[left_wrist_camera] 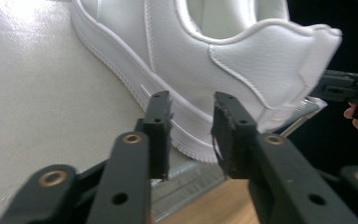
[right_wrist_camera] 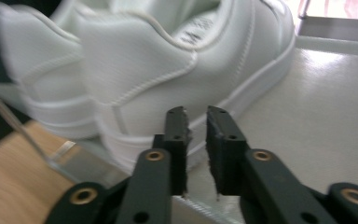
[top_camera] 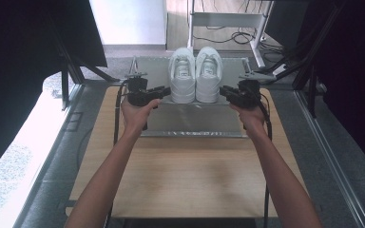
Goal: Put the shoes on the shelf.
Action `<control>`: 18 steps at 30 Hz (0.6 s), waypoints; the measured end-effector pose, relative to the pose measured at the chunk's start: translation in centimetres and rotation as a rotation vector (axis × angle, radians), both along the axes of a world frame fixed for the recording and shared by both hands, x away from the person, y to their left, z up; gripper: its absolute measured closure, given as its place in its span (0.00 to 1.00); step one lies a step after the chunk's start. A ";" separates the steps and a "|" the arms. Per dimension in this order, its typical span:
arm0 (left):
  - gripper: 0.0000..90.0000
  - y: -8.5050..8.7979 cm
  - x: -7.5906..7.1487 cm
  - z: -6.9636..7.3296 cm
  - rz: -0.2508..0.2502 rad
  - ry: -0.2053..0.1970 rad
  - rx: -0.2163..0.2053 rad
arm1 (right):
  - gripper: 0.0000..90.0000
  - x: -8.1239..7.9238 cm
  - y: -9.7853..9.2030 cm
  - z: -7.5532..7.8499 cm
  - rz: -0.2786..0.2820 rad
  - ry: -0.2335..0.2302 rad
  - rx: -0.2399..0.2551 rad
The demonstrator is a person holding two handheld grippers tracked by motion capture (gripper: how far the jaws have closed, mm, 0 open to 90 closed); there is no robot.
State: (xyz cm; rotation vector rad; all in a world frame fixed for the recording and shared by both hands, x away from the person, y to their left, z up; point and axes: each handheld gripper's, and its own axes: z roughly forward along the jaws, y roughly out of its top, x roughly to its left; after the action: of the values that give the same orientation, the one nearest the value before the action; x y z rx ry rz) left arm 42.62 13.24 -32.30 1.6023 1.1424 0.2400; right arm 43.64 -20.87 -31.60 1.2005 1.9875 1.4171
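Nearest to me is the bare wooden table (top_camera: 185,175), with my forearms reaching forward over it to a grey metal platform (top_camera: 195,121) standing on its far half. My left gripper (top_camera: 160,91) sits at the platform's left side and my right gripper (top_camera: 224,91) at its right, both pointed inward at a pair of white sneakers standing side by side, toes away from me, heels at the step of the platform. In the left gripper view the jaws stand parted with nothing between them, the tips just short of the sole edge of the left sneaker (left_wrist_camera: 205,60) near its heel. In the right gripper view the jaws are parted by a narrower gap, also gripping nothing, aimed at the heel of the right sneaker (right_wrist_camera: 177,79). I judge these shoes light but bulky. The rubber sole rim looks stiff and ridged, so it should give a firm bite, while the smooth leather-like upper looks slippery and will dent under the pads. The padded heel collar is soft yet thin enough to fit between the jaws, and I'd take each shoe there or at the heel counter. Beyond the shoes I see a table frame and loose cables on the floor.
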 end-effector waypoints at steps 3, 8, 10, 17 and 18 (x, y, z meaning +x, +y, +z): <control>0.67 0.4 -0.9 0.2 -0.001 -0.023 0.010 | 0.73 -1.0 -0.1 0.1 0.006 -0.028 0.031; 0.58 1.0 -2.9 0.0 -0.031 -0.052 0.010 | 0.66 -2.7 -0.7 -0.1 0.011 -0.072 0.073; 0.54 1.3 -3.9 -0.3 -0.043 -0.061 0.018 | 0.65 -3.7 -1.2 -0.3 0.010 -0.101 0.070; 0.46 2.9 -7.4 -2.6 -0.054 -0.089 0.017 | 0.63 -7.7 -3.8 -3.3 0.015 -0.138 0.057; 0.45 3.1 -8.0 -3.0 -0.053 -0.093 0.023 | 0.62 -8.2 -4.2 -3.7 0.016 -0.135 0.063</control>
State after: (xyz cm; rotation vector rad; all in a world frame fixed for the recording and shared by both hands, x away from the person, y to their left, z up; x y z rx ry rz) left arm 34.66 16.37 -35.25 1.6223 1.0283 0.2912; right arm 35.46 -25.11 -35.31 1.0861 1.8778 1.5372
